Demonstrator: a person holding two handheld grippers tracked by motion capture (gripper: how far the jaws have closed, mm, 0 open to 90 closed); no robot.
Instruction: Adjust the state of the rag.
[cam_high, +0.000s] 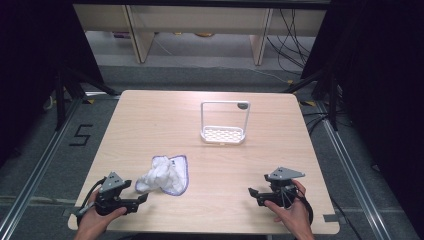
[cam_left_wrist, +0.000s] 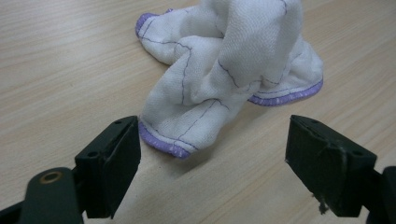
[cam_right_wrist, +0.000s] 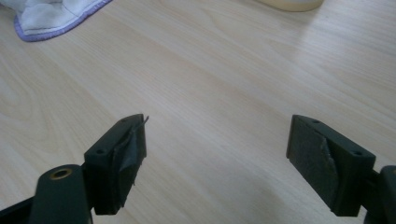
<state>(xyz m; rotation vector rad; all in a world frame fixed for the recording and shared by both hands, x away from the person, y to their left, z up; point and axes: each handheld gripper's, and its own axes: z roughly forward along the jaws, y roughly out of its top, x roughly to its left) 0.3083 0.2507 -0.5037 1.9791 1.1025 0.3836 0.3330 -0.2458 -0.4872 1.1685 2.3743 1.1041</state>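
Note:
A crumpled white cloth with a purple hem (cam_high: 164, 175) lies on the wooden table (cam_high: 210, 210) left of centre. My left gripper (cam_high: 140, 199) rests just left of the cloth with its jaws wide apart. In the left gripper view the cloth (cam_left_wrist: 224, 70) bunches up right ahead of the jaws, its hem close to the left pad, nothing pinched. My right gripper (cam_high: 254, 193) sits near the front right, open over bare wood. A corner of the cloth (cam_right_wrist: 51, 16) shows at the top left of the right gripper view.
A white wire rack with a perforated tray and tall handle frame (cam_high: 224, 134) stands upright behind the centre of the table. The rim of its pale base (cam_right_wrist: 292, 4) peeks in at the top of the right gripper view. Dark floor and stands surround the table.

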